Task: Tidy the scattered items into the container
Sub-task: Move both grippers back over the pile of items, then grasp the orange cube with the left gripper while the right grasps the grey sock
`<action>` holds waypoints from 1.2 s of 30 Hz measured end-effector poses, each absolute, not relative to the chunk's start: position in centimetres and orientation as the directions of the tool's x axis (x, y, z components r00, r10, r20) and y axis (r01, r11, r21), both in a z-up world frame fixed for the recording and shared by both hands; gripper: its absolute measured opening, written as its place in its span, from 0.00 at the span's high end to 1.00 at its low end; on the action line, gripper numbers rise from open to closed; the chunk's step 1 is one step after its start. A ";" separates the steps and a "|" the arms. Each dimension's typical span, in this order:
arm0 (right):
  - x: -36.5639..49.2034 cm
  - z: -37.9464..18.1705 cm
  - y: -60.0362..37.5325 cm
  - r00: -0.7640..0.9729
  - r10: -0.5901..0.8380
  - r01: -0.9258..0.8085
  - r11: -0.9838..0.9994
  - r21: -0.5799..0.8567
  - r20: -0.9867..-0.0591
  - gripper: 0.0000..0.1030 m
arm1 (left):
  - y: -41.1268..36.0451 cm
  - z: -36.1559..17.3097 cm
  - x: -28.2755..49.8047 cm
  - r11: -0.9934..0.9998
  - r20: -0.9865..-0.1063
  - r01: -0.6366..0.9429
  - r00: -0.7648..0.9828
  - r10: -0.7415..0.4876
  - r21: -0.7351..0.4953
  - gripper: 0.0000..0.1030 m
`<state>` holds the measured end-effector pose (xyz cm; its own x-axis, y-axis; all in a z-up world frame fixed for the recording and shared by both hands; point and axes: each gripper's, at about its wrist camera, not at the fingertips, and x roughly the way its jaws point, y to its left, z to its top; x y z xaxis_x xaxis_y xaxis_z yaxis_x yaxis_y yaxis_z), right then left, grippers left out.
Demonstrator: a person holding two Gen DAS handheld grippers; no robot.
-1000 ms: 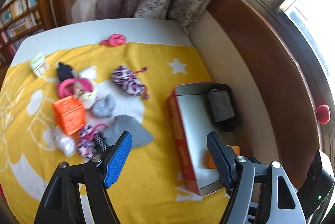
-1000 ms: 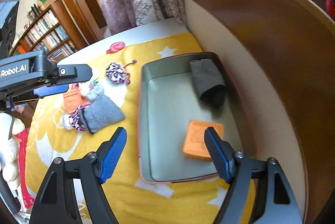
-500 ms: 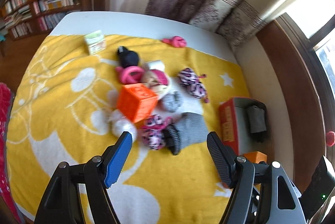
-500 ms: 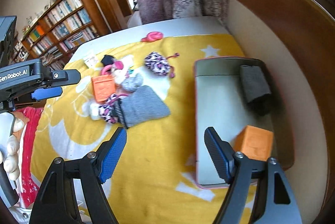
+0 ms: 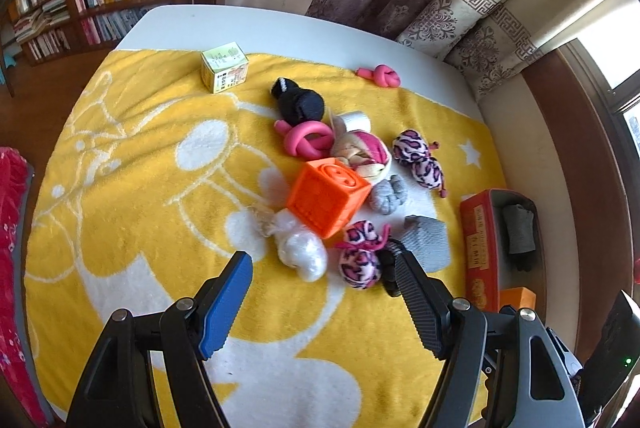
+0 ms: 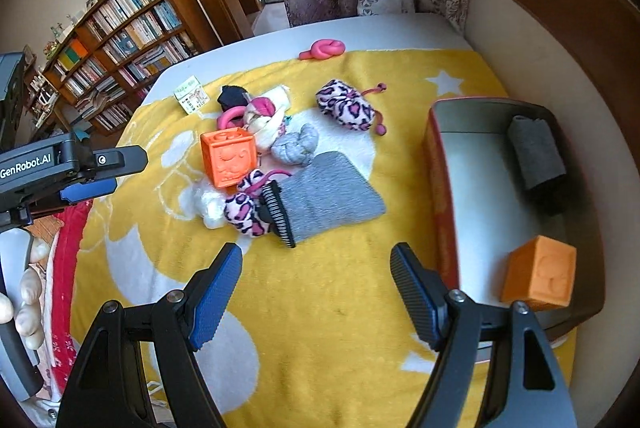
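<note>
Swinging away from the box (image 6: 444, 188) at right, where a second orange cube (image 6: 540, 274) now rests, my left tool (image 5: 320, 292) and right tool (image 6: 316, 282) hover wide, empty, near the pile's orange cube (image 5: 326, 194).

My blanket (image 6: 320, 308) covers the bed; the box (image 6: 440, 188) sits at its right edge, holding a cube (image 6: 540, 274) at the near end and a rolled sock (image 6: 536, 152) at the far end; left of it lies the heap of toys (image 6: 256, 164); a flat mitten (image 6: 328, 196) lies on the heap's near right side.
</note>
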<state>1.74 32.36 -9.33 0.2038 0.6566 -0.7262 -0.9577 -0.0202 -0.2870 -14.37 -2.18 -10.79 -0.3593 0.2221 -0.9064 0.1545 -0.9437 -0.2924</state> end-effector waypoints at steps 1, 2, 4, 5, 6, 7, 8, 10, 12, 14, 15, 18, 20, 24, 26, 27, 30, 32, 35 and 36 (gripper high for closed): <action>1.6 -9.5 32.5 0.205 0.652 -0.959 -0.015 -0.283 -0.730 0.22 | -2.3 -11.0 -14.5 -0.946 -0.908 0.148 -0.355 0.221 -0.288 0.27; 1.6 -9.7 32.6 0.206 0.646 -0.961 -0.008 -0.277 -0.735 0.22 | -2.4 -11.1 -14.7 -0.948 -0.909 0.138 -0.351 0.225 -0.288 0.27; 1.6 -10.1 32.9 0.208 0.633 -0.965 0.010 -0.261 -0.746 0.22 | -2.6 -11.5 -15.1 -0.950 -0.909 0.117 -0.343 0.236 -0.291 0.27; 1.6 -10.3 33.1 0.211 0.626 -0.967 0.022 -0.253 -0.751 0.22 | -2.7 -11.7 -15.3 -0.951 -0.910 0.110 -0.339 0.238 -0.290 0.27; 1.6 -10.4 33.3 0.214 0.621 -0.968 0.033 -0.247 -0.754 0.22 | -2.7 -11.9 -15.5 -0.952 -0.912 0.102 -0.333 0.242 -0.290 0.27; 1.7 -10.7 33.5 0.218 0.614 -0.970 0.048 -0.240 -0.759 0.22 | -2.7 -12.2 -15.8 -0.952 -0.913 0.094 -0.326 0.247 -0.291 0.27; 1.7 -10.8 33.6 0.222 0.609 -0.970 0.059 -0.236 -0.761 0.22 | -2.7 -12.5 -16.2 -0.952 -0.913 0.083 -0.319 0.255 -0.294 0.27; 1.7 -11.1 33.8 0.231 0.600 -0.970 0.079 -0.231 -0.766 0.22 | -2.6 -13.0 -16.7 -0.954 -0.915 0.062 -0.309 0.260 -0.293 0.27; 1.7 -11.4 34.0 0.241 0.593 -0.968 0.094 -0.231 -0.768 0.22 | -2.3 -13.7 -17.6 -0.956 -0.917 0.035 -0.296 0.269 -0.292 0.27; 1.7 -11.8 34.2 0.255 0.580 -0.966 0.114 -0.232 -0.774 0.22 | -2.1 -14.5 -18.3 -0.956 -0.918 0.011 -0.283 0.279 -0.294 0.27; 1.8 -11.9 34.3 0.260 0.575 -0.965 0.124 -0.231 -0.776 0.22 | -1.9 -14.9 -18.8 -0.956 -0.920 -0.001 -0.273 0.282 -0.293 0.27; 2.2 -12.2 34.7 0.274 0.561 -0.962 0.160 -0.222 -0.781 0.22 | -1.5 -16.2 -20.0 -0.953 -0.922 -0.031 -0.246 0.300 -0.302 0.27; 2.5 -12.2 35.0 0.280 0.556 -0.960 0.183 -0.213 -0.783 0.22 | -1.2 -17.0 -20.7 -0.951 -0.923 -0.050 -0.232 0.308 -0.305 0.27; 2.9 -12.2 35.6 0.290 0.546 -0.954 0.231 -0.192 -0.786 0.22 | -0.7 -18.3 -22.1 -0.949 -0.926 -0.087 -0.208 0.315 -0.303 0.27; 3.0 -12.3 36.0 0.296 0.541 -0.951 0.246 -0.188 -0.787 0.22 | -0.4 -18.8 -22.8 -0.947 -0.926 -0.107 -0.200 0.319 -0.303 0.27; 3.0 -12.3 36.2 0.297 0.540 -0.950 0.253 -0.185 -0.787 0.22 | -0.3 -19.0 -23.0 -0.946 -0.926 -0.112 -0.198 0.321 -0.304 0.27; 3.0 -12.4 37.0 0.296 0.534 -0.947 0.270 -0.172 -0.792 0.22 | -0.1 -19.7 -23.6 -0.943 -0.926 -0.125 -0.186 0.327 -0.308 0.27; 3.2 -12.5 37.8 0.295 0.528 -0.945 0.285 -0.161 -0.797 0.22 | -0.1 -20.1 -23.8 -0.942 -0.928 -0.127 -0.175 0.330 -0.311 0.27; 3.6 -12.8 38.9 0.292 0.521 -0.940 0.309 -0.142 -0.802 0.22 | 0.0 -20.8 -24.0 -0.941 -0.930 -0.125 -0.162 0.331 -0.314 0.27; 3.7 -12.9 39.1 0.292 0.520 -0.939 0.314 -0.138 -0.803 0.22 | -0.1 -20.9 -24.1 -0.941 -0.930 -0.125 -0.159 0.331 -0.314 0.27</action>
